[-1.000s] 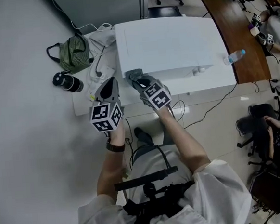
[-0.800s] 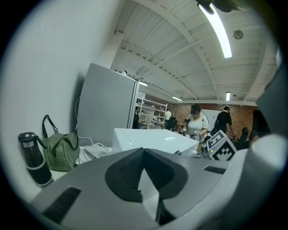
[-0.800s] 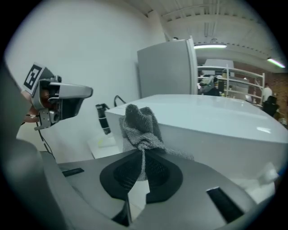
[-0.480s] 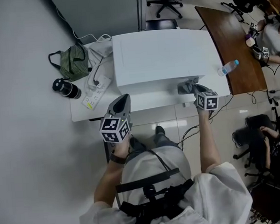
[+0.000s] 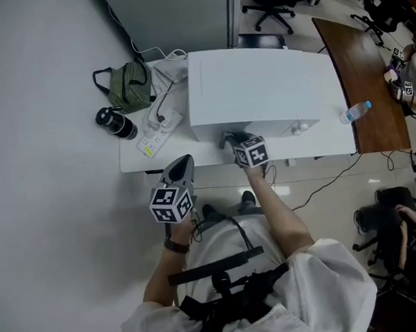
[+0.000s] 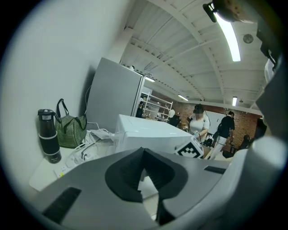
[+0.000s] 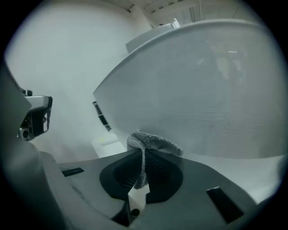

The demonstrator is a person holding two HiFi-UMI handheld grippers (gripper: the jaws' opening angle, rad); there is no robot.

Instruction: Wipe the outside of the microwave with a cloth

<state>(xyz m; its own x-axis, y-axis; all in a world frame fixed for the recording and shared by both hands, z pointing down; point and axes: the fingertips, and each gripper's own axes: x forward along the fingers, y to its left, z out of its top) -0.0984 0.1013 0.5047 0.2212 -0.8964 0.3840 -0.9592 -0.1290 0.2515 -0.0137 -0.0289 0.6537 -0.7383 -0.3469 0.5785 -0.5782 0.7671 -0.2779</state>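
The white microwave (image 5: 259, 89) stands on a white table (image 5: 132, 160). My right gripper (image 5: 229, 139) is at the left-middle of the microwave's front face, shut on a grey cloth (image 7: 150, 143). The cloth bunches out past the jaws and lies against the pale front panel (image 7: 202, 99). My left gripper (image 5: 184, 161) hangs at the table's front edge, left of the microwave. Its jaws meet at the tips (image 6: 143, 152) with nothing between them. It touches neither the microwave nor the cloth.
Left of the microwave lie a green striped bag (image 5: 131, 87), a black bottle (image 5: 116, 123) and a power strip (image 5: 159, 132) with white cables. A water bottle (image 5: 357, 111) rests at the edge of a brown desk (image 5: 369, 70) on the right. Office chairs stand behind.
My right gripper swept with the cloth from the left end of the microwave's front to its right end, then back to the left-middle. The left gripper stayed at the table's edge.
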